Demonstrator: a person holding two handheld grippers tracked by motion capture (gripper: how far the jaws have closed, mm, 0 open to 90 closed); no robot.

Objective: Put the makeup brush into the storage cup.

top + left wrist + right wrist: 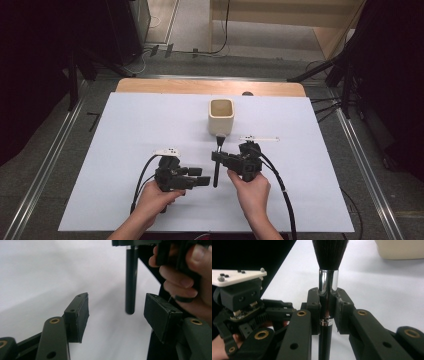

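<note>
Fingers (pixel 313 312) of the right gripper (pixel 327 312) are clamping the chrome ferrule of a black brush (pixel 327 280), whose bristle tips are running off the frame's top edge. Left gripper (pixel 116 312) fingers are standing apart, the brush's handle end between them untouched, above the white tabletop (pixel 125 130). Beyond sits a cream cup (pixel 221 116), its inside hard to make out.

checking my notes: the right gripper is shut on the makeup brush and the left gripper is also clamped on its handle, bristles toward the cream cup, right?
Not quite. The left gripper is open: the left gripper view shows its fingers standing apart on either side of the makeup brush handle without touching it. The right gripper is shut on the brush, bristles toward the cream cup.
</note>
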